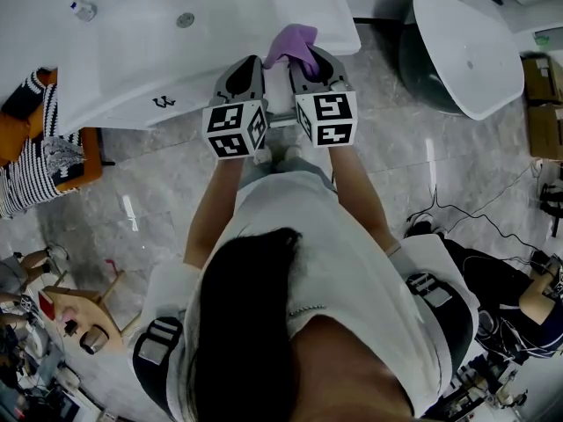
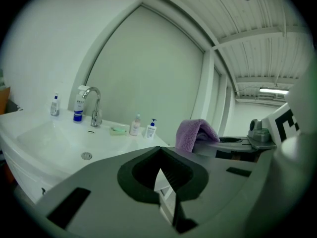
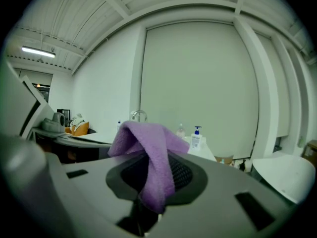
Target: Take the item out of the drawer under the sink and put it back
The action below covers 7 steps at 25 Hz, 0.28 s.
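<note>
A purple cloth (image 1: 295,47) hangs from my right gripper (image 1: 310,60), whose jaws are shut on it; in the right gripper view the cloth (image 3: 148,148) drapes over the jaw tips of that gripper (image 3: 153,157). My left gripper (image 1: 249,67) sits close beside it on the left, level with it, jaws together and nothing between them (image 2: 161,152). From the left gripper view the cloth (image 2: 195,133) shows at the right. Both grippers hover at the front edge of the white sink counter (image 1: 176,60). The drawer under the sink is hidden by the counter and the grippers.
A faucet (image 2: 94,105) and small bottles (image 2: 141,127) stand at the back of the basin. A white tub (image 1: 466,51) is at the right, with cardboard boxes (image 1: 544,104) beyond it. A striped cloth on an orange seat (image 1: 35,148) is at the left; cables (image 1: 475,218) cross the floor.
</note>
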Motion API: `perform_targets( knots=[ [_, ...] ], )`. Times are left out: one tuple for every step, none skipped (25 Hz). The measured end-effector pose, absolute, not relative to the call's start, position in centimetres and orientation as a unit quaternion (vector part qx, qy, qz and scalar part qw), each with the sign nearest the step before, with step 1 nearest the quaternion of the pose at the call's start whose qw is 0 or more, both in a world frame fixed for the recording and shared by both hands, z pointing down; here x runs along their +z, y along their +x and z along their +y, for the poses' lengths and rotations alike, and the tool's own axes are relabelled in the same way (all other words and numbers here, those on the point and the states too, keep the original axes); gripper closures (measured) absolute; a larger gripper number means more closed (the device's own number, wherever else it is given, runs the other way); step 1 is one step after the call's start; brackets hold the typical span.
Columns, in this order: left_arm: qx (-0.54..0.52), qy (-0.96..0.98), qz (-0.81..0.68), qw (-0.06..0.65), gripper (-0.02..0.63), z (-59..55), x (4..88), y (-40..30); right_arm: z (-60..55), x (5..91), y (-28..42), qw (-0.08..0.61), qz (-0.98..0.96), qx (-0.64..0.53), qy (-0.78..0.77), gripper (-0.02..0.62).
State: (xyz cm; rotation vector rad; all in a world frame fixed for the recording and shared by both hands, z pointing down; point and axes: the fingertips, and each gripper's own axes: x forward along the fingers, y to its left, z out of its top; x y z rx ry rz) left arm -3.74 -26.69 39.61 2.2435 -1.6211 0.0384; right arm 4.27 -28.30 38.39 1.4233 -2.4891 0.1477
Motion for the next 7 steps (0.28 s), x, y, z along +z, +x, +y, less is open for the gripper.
perform_targets(
  knots=[
    [0.014, 0.796, -0.576, 0.185, 0.603, -26.78, 39.6, -3.75, -28.37, 38.32, 4.21, 0.134, -0.86, 0.05, 0.49, 0.512],
    [0.015, 0.796, -0.576, 0.184, 0.603, -26.85, 39.62, -3.78, -28.42, 38.28, 4.13, 0.133, -0.861, 0.051, 0.489, 0.512],
    [0.016, 0.796, -0.576, 0.184, 0.603, -26.87, 39.67, -3.82, -28.43, 38.29, 4.04, 0.131, -0.862, 0.052, 0.487, 0.512],
    [0.017, 0.796, -0.577, 0.184, 0.603, -26.84, 39.75, -3.86, -28.4, 38.33, 3.97, 0.13, -0.863, 0.054, 0.485, 0.512],
    [0.017, 0.796, -0.577, 0.185, 0.603, -26.78, 39.84, -3.87, -28.35, 38.39, 3.94, 0.129, -0.863, 0.055, 0.485, 0.512],
    [0.018, 0.795, -0.577, 0.185, 0.603, -26.71, 39.93, -3.87, -28.29, 38.45, 3.93, 0.129, -0.864, 0.056, 0.484, 0.512],
    [0.019, 0.795, -0.577, 0.186, 0.603, -26.65, 40.02, -3.87, -28.22, 38.51, 3.92, 0.129, -0.864, 0.056, 0.484, 0.512]
  ],
)
